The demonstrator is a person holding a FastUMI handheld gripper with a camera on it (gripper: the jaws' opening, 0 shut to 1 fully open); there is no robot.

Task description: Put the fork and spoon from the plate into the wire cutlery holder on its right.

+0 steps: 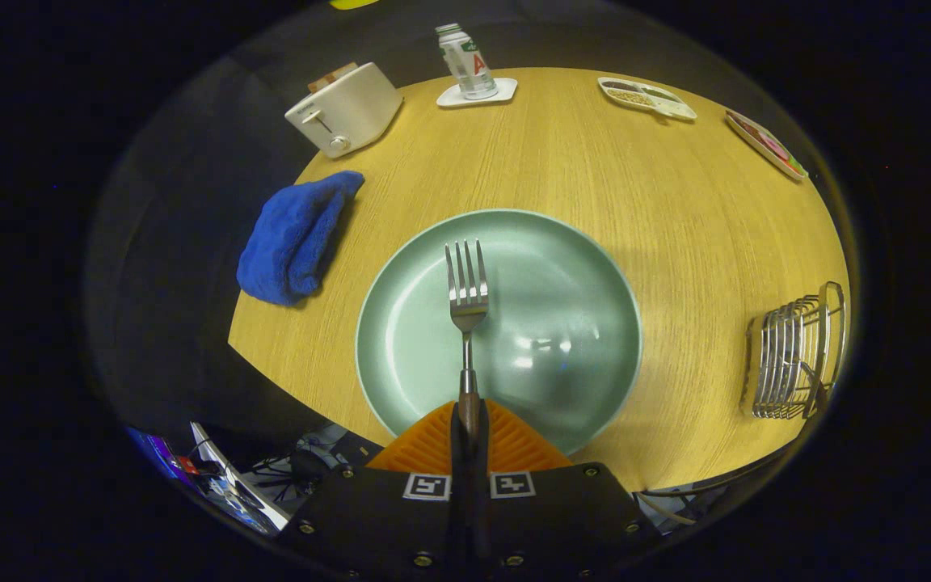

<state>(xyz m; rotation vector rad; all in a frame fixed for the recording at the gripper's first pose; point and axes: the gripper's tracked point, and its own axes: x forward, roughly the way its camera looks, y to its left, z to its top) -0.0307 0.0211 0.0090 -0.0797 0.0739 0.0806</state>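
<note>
With its two orange fingers (506,440) pressed together on the handle, the hand-held gripper (469,420) holds the fork (466,283) (tines pointing straight ahead, away from the fingers). The fork stretches out over the pale green plate (595,267), which lies on the round wooden bench (595,162) just ahead of the fingers; whether the tines touch the plate's surface I cannot tell. The wire cutlery holder (797,356) stands well to the right of the plate, close to the bench's edge, with a thin dark handle-like shape inside it that is too small to make out.

To the left of the plate a crumpled blue cloth (296,238) drapes over the bench's edge. Beyond it, at the far left, sits a white toaster (344,109). Farther along the far rim a bottle (465,61) stands upright on a white coaster (478,93), and to its right lie two shallow dishes (647,97) (764,144), set apart from each other, holding small contents I cannot identify.
</note>
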